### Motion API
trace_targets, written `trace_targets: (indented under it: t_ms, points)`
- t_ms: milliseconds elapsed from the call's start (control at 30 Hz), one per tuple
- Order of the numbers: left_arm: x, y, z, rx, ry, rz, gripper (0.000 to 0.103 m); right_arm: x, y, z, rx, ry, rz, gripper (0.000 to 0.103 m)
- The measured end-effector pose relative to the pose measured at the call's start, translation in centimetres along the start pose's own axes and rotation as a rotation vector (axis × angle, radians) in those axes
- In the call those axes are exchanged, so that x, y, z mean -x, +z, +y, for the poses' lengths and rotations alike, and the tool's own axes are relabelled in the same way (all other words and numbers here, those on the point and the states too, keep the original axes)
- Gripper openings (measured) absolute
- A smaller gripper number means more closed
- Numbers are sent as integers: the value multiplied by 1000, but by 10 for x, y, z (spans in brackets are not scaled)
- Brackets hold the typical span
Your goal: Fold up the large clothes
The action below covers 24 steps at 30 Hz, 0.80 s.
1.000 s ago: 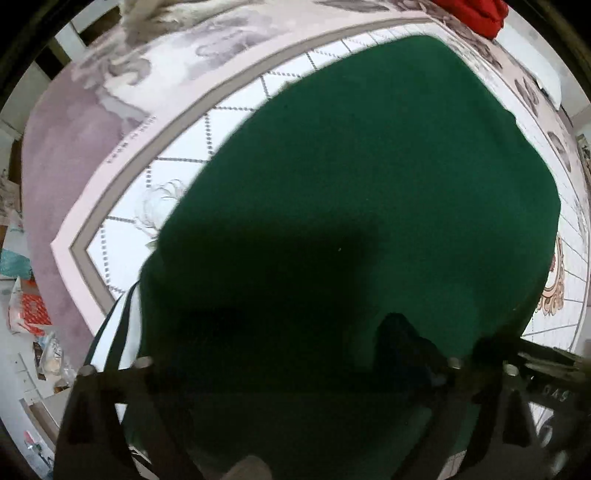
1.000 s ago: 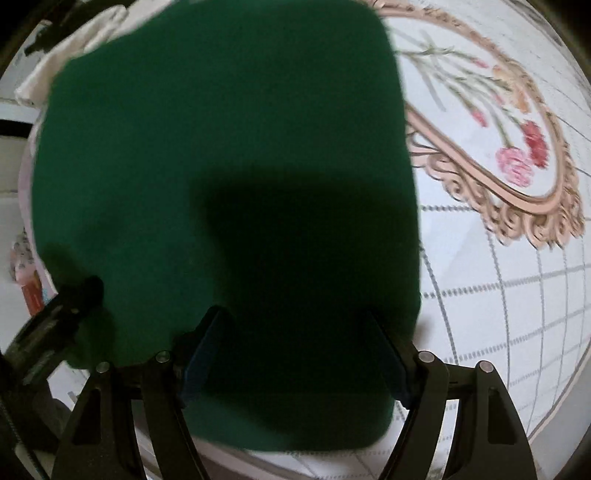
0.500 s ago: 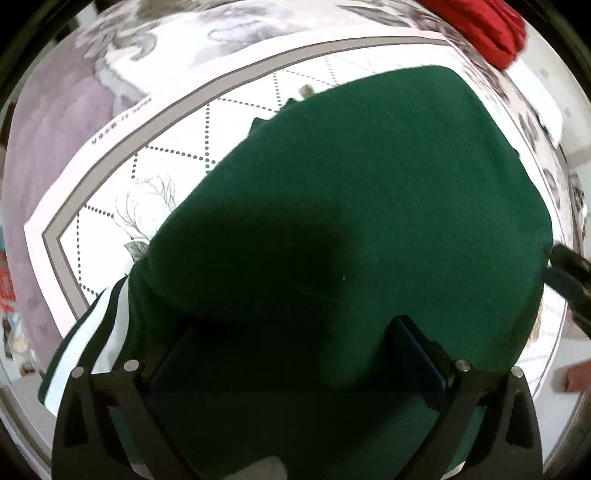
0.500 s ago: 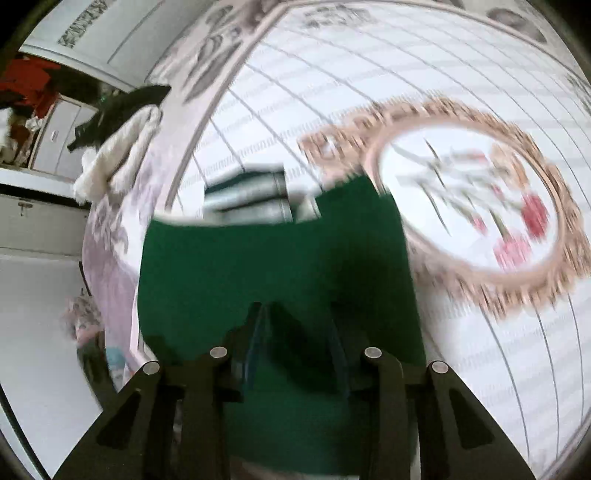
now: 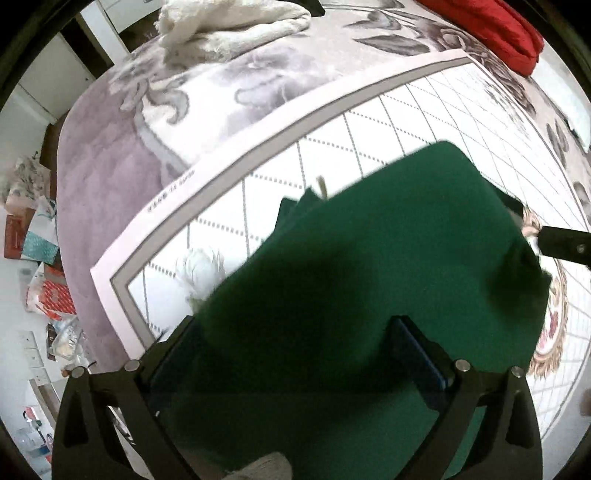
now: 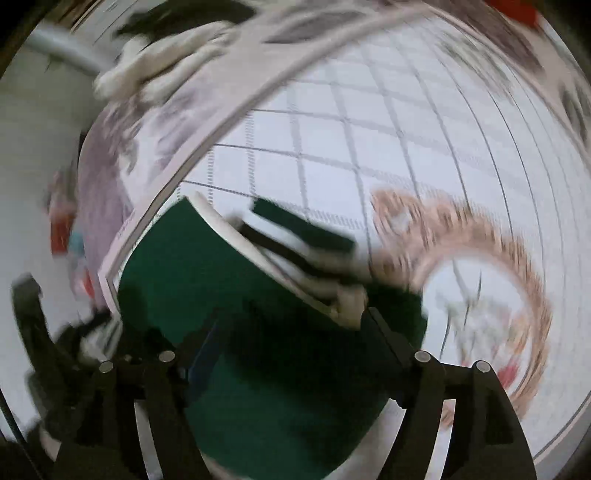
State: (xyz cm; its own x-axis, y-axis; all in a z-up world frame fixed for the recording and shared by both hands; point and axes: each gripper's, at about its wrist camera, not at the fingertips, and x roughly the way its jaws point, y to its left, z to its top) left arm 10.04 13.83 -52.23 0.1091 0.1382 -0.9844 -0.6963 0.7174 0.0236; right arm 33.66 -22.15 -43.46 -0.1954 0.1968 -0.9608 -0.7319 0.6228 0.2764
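A dark green garment (image 5: 369, 280) with white striped trim lies on a patterned bedspread (image 5: 280, 162). In the left wrist view my left gripper (image 5: 295, 343) is open, its fingers (image 5: 417, 350) spread wide over the near part of the cloth. The other gripper's black tip (image 5: 565, 245) shows at the garment's right edge. In the blurred right wrist view my right gripper (image 6: 291, 332) is open over the green garment (image 6: 207, 280), whose white striped edge (image 6: 266, 258) is turned up beyond the fingers.
A cream knitted garment (image 5: 232, 26) lies at the far side of the bed and a red one (image 5: 495, 22) at the far right. The bed's left edge drops to a floor with clutter (image 5: 40, 273). A pink floral medallion (image 6: 480, 280) is printed on the spread.
Both grippers have pulled back and up from the garment, which now looks smaller and folded. The right gripper went from nearly closed to wide open; its view swings fast and is blurred.
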Motion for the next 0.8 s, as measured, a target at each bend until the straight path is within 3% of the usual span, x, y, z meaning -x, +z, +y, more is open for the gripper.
trace_targets:
  t_ms: [67,233,267,300,333,367,400,500,600,667,700,767,800]
  points:
    - [-12,8,0,22,-13,20,103,-16,18,10,111,-30,14,76]
    - [-25,27,-2,28,-24,9,103,-61,37,21,244,47,118,76]
    - [-27,28,1,30,-30,8,103,-67,37,21,238,77,133,72]
    - [-29,29,3,31,-41,11,103,-73,35,20,215,116,167,51]
    - [-29,27,5,30,-49,14,103,-75,33,19,164,145,183,38]
    - [-29,27,7,29,-60,14,103,-72,33,16,109,168,180,33]
    - [-28,26,9,26,-67,12,103,-71,28,4,-34,246,198,19]
    - [-22,23,9,2,-81,12,103,-70,-10,-51,-548,478,231,12]
    - [-15,21,8,-27,-115,13,103,-76,-66,-76,-885,673,262,11]
    - [-15,20,8,-33,-136,18,103,-82,-87,-79,-921,750,307,12]
    - [-13,18,7,-34,-146,24,103,-78,-89,-81,-891,725,313,16]
    - [-11,16,5,-39,-155,28,103,-52,-72,-81,-728,604,267,36]
    - [-8,15,5,-40,-146,12,103,-32,-52,-72,-538,458,221,59]
